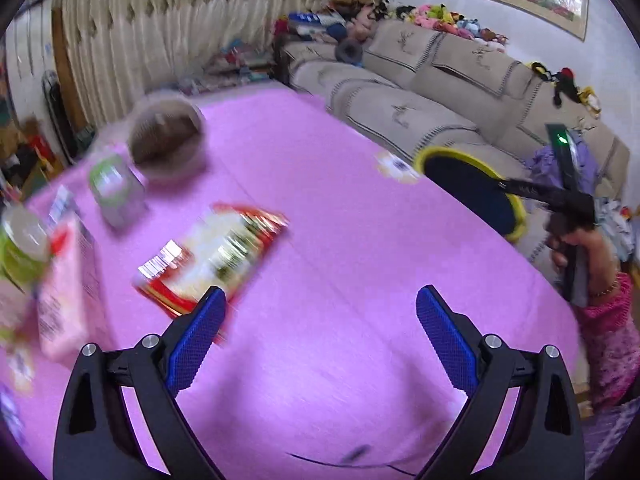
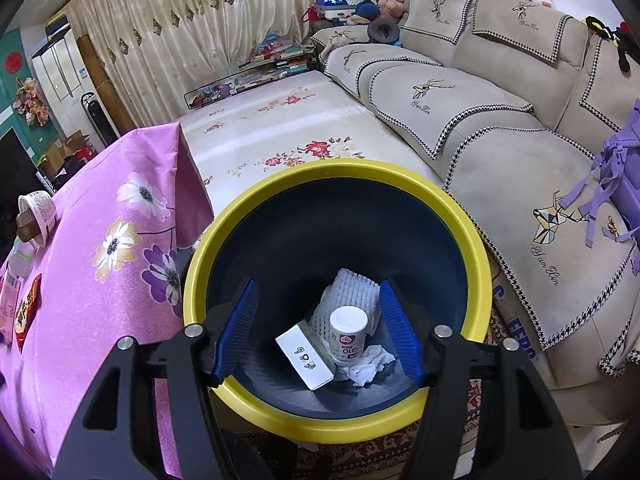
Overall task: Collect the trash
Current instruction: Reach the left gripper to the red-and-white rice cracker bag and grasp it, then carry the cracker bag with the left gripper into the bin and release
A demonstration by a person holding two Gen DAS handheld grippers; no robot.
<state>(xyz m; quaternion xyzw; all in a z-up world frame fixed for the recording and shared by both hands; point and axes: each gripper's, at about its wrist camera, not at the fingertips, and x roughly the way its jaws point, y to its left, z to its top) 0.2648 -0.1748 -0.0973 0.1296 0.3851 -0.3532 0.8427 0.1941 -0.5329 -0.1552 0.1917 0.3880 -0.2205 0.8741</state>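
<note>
My left gripper point(image 1: 320, 312) is open and empty above the pink tablecloth point(image 1: 340, 240). A red and white snack wrapper point(image 1: 212, 252) lies just beyond its left finger. A pink carton point(image 1: 64, 300), a green-lidded jar point(image 1: 116, 188), a green cup point(image 1: 20, 248) and a brown bowl-shaped cup point(image 1: 168, 140) stand further left, all blurred. My right gripper point(image 2: 316, 332) is open and empty over the yellow-rimmed dark blue bin point(image 2: 472, 240). The bin holds a white bottle point(image 2: 348, 336), a white box point(image 2: 304, 356), foam netting point(image 2: 352, 292) and a crumpled tissue point(image 2: 368, 364).
A beige sofa point(image 2: 480, 112) runs behind the bin, with a purple bag point(image 2: 624, 168) on it. A floral-covered surface point(image 2: 280, 128) adjoins the table. The bin point(image 1: 472, 192) and the right gripper point(image 1: 560, 200) in a hand show at the table's right edge in the left wrist view.
</note>
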